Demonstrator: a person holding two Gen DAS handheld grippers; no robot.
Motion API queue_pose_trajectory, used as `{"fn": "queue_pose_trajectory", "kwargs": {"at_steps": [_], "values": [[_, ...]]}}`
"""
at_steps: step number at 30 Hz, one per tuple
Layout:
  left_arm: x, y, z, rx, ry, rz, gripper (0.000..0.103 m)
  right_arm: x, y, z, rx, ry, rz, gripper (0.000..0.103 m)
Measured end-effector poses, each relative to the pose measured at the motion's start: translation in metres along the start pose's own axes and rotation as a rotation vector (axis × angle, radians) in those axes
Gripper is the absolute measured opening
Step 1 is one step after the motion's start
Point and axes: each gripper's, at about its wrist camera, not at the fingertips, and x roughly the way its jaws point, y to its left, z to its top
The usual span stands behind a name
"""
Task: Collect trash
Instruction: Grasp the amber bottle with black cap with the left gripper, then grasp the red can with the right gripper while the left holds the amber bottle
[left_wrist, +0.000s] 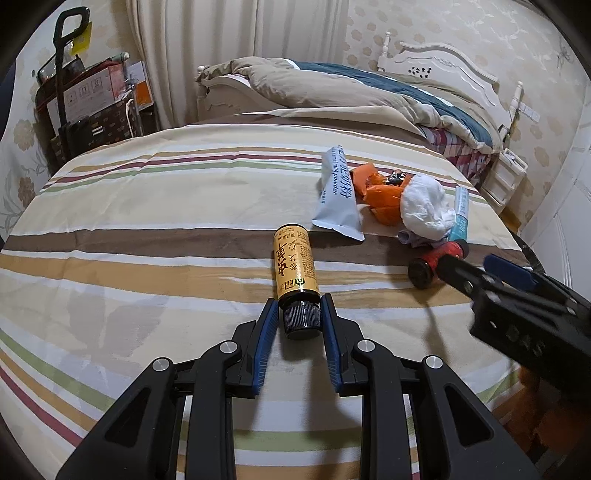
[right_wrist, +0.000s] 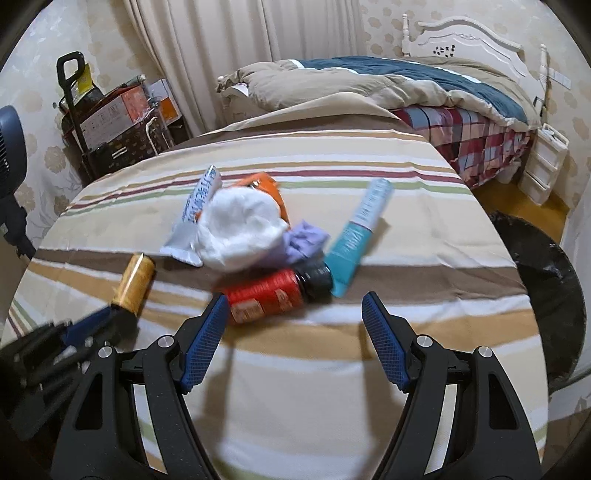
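I see the striped cloth (left_wrist: 147, 206) covering the table, with the trash heaped toward its far right: a white crumpled wad (right_wrist: 240, 230), a pale blue pouch (left_wrist: 338, 195), a teal tube (right_wrist: 360, 229). My right gripper (right_wrist: 295, 314) gapes wide just short of the red bottle (right_wrist: 266, 299). My left gripper (left_wrist: 299, 314) brackets the yellow bottle's (left_wrist: 294, 266) black cap (left_wrist: 301, 319), fingers narrow, not clearly touching.
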Motion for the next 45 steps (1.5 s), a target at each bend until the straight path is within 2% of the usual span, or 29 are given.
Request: {"fn": "queue_pose_trajectory", "kwargs": {"at_steps": [1, 6, 13, 18, 24, 29, 35, 38, 45], "values": [[0.001, 0.001, 0.000, -0.003, 0.001, -0.005, 0.027, 0.003, 0.003, 0.003, 0.001, -0.001, -0.006, 0.081], [0.002, 0.001, 0.001, 0.000, 0.001, -0.017, 0.027, 0.010, 0.006, 0.008, -0.001, 0.002, -0.030, 0.084], [0.002, 0.002, 0.000, -0.006, 0.000, -0.032, 0.027, 0.005, -0.001, -0.001, -0.002, 0.032, -0.035, 0.085], [0.001, 0.004, 0.000, -0.006, -0.001, -0.034, 0.027, 0.000, 0.003, 0.004, 0.008, 0.002, -0.021, 0.085], [0.001, 0.006, 0.000, -0.020, 0.001, -0.035, 0.027, 0.003, 0.006, 0.014, -0.007, -0.023, -0.052, 0.085], [0.001, 0.009, 0.000, -0.031, 0.002, -0.036, 0.027, -0.004, -0.015, 0.011, 0.012, -0.034, -0.111, 0.085], [0.001, 0.007, 0.000, -0.018, 0.000, -0.027, 0.027, 0.005, -0.044, 0.016, 0.074, -0.023, -0.143, 0.085], [0.001, 0.008, -0.001, -0.019, 0.000, -0.026, 0.027, 0.014, -0.047, 0.016, 0.072, 0.013, -0.146, 0.085], [0.001, 0.008, -0.001, -0.020, 0.000, -0.026, 0.027, 0.006, -0.039, 0.002, 0.044, 0.042, -0.111, 0.085]]}}
